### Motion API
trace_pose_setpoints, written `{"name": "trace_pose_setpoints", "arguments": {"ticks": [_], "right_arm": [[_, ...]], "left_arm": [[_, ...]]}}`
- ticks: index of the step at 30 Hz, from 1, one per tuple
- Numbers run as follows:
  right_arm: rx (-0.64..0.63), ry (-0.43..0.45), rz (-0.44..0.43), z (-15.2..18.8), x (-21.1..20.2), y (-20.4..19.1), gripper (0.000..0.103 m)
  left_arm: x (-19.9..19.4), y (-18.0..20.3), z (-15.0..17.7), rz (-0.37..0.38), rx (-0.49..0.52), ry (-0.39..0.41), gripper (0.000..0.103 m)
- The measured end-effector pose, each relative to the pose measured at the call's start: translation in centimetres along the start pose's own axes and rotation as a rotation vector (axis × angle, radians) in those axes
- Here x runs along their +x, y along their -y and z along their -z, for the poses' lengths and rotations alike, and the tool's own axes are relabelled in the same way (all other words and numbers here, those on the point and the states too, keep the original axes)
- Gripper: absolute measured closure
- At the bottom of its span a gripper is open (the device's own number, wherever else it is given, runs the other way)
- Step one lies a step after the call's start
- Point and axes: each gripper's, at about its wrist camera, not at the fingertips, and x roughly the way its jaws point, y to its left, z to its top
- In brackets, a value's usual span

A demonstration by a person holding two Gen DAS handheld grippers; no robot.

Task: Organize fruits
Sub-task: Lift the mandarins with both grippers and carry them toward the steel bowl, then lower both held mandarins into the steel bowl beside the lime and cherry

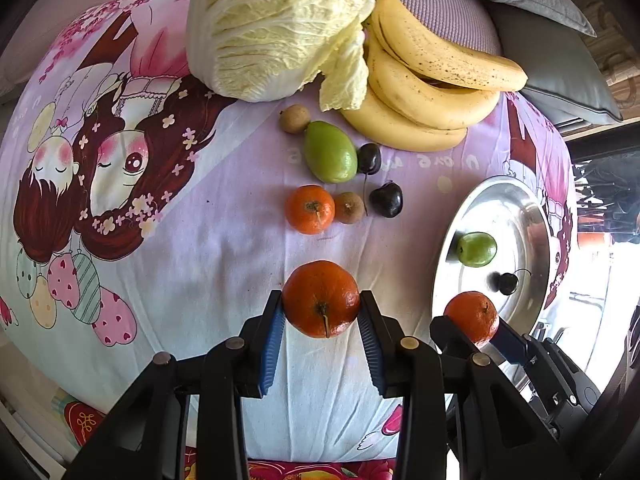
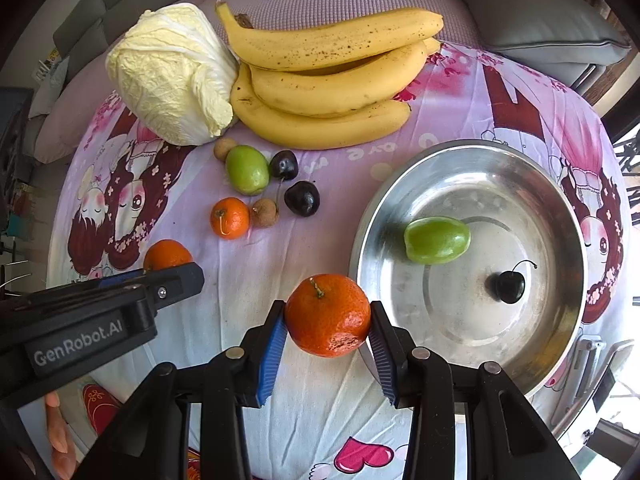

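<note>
Nearest the lens, the left tool (image 1: 321, 312) is clamped on a tangerine (image 1: 321, 298), its blue pads pressing the fruit at 9 and 3 o'clock; the fruit hangs clear of the printed cloth (image 1: 200, 264). The right tool (image 2: 328, 316) is likewise clamped on a second tangerine (image 2: 328, 315), just beside the rim of the metal bowl (image 2: 362, 240) at its 9 o'clock. Both grips sit across the round skin at mid-height, so a tilt or a jolt may roll either fruit out of the pads. The two tools also stand near each other, and a shared path to the bowl risks a knock. Inside the bowl lie a green fruit (image 2: 437, 240) and a cherry (image 2: 510, 286); a tangerine dropped from height may strike them or bounce out. Farther, at 12 o'clock, a third tangerine (image 1: 309, 209), a second green fruit (image 1: 330, 152), two dark cherries (image 1: 386, 199) and brown longans (image 1: 349, 208) wait on the cloth. Beyond rest bananas (image 1: 420, 80) and a cabbage (image 1: 276, 28).
</note>
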Motion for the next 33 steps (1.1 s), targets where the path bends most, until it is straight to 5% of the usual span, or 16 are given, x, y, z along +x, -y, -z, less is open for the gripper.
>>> {"name": "trace_pose_setpoints", "arguments": {"ticks": [33], "right_arm": [[0.142,-0.017,-0.013,1.3,0.7,9.3,0.06]], "left_arm": [[3.1,9.7,1.2,-0.01,0.133,-0.029,0.065]]}}
